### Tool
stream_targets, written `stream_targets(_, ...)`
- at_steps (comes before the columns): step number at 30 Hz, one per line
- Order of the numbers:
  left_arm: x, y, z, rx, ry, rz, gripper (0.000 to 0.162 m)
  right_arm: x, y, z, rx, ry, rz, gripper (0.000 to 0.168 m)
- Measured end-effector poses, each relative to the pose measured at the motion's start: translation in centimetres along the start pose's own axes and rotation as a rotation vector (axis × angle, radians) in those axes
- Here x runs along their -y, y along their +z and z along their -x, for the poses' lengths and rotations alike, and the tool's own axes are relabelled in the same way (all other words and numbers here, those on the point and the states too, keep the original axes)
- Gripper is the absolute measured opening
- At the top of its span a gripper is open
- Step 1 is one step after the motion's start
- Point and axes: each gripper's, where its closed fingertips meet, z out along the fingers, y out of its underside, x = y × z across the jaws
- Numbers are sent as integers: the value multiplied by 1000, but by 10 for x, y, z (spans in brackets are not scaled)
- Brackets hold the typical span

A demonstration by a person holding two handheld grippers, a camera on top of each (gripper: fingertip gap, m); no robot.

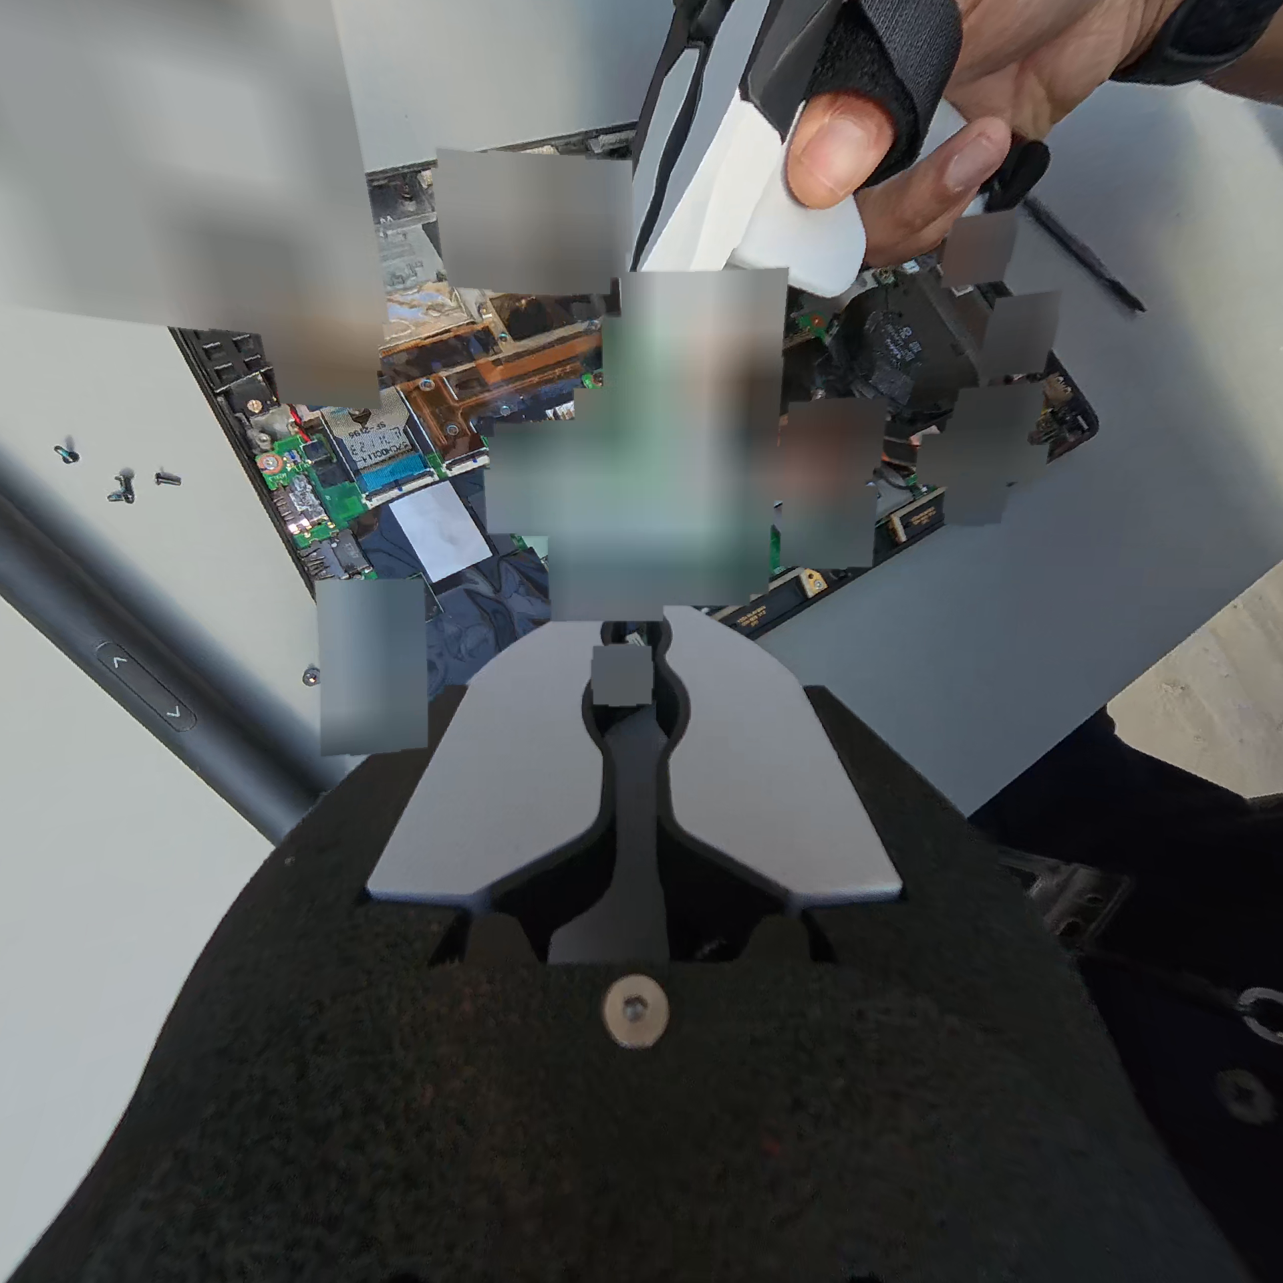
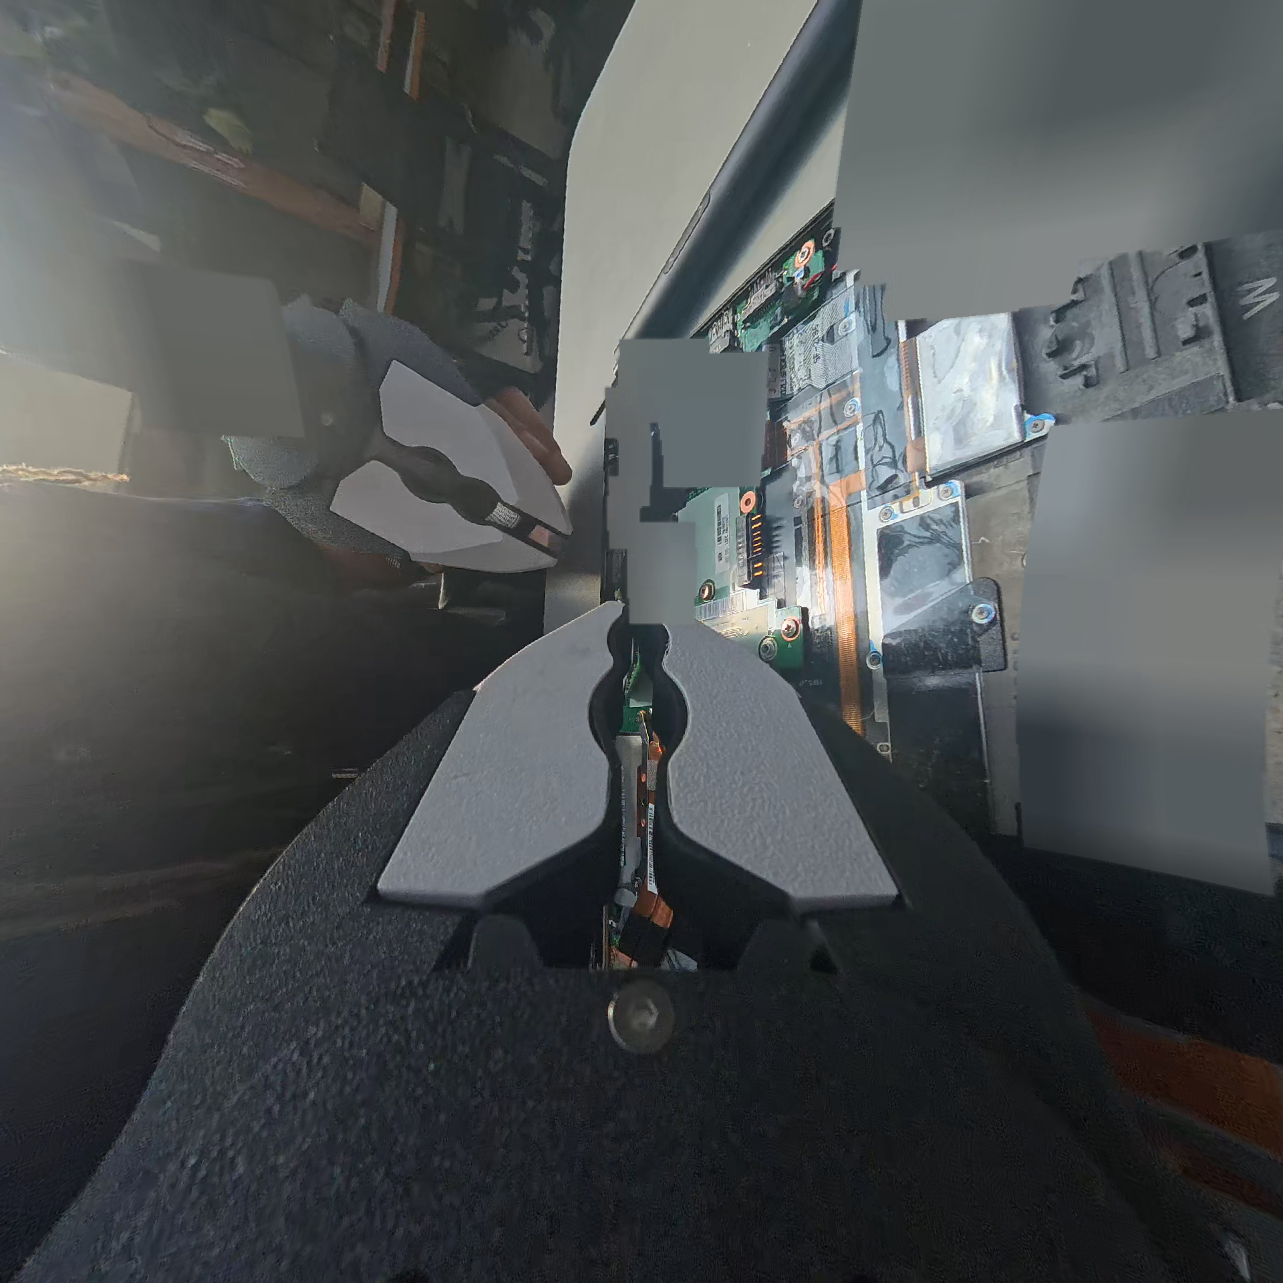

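Observation:
An opened laptop (image 1: 444, 389) lies on a grey table (image 1: 972, 659) with its circuit boards, copper strips and foil patches bare. My left gripper (image 1: 632, 621) is shut on a thin dark strip (image 1: 635, 798) that runs back between its fingers, and it hovers at the laptop's near edge. The right wrist view shows it at the left (image 2: 555, 538), the strip ending in a copper-coloured tip. My right gripper (image 2: 644, 618) is low over the laptop's board (image 2: 729, 555), jaws almost together. I cannot tell whether it grips anything. A hand (image 1: 972, 104) holds its white body (image 1: 701, 208).
A few loose screws (image 1: 121, 486) lie on the table left of the laptop, and one more (image 1: 311, 675) lies nearer. A dark bar with arrow buttons (image 1: 146, 687) crosses the left side. A thin black tool (image 1: 1083, 257) lies at the right. Dark shelves (image 2: 416, 208) stand beyond the table. Left tips to right tips: about 7 centimetres.

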Motion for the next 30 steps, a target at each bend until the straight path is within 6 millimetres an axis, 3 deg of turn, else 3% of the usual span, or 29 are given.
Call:
stream_targets(2, 11, 3, -4, -17, -9, -20, 20, -1, -1, -1, -7, 17, -2, 2)
stream_targets(5, 24, 13, -4, 37, 10, -38, 59, -2, -2, 0, -16, 19, -14, 2)
stream_targets(7, 27, 24, -5, 97, 63, -29, 70, -3, -3, 0, -20, 17, -16, 2)
stream_targets(12, 38, 46, -12, 133, -3, -30, 40, -1, -1, 1, -27, 17, -26, 1)
stream_targets(18, 26, 63, -12, 183, -40, 61, 51, -2, -2, 1, -30, 14, -24, 2)
stream_targets(21, 32, 64, -12, 221, 5, 34, 28, -2, -2, 1, -28, 13, -28, 2)
stream_targets(30, 33, 65, -11, 249, 1, 28, 26, -3, -4, 2, -30, 11, -38, 2)
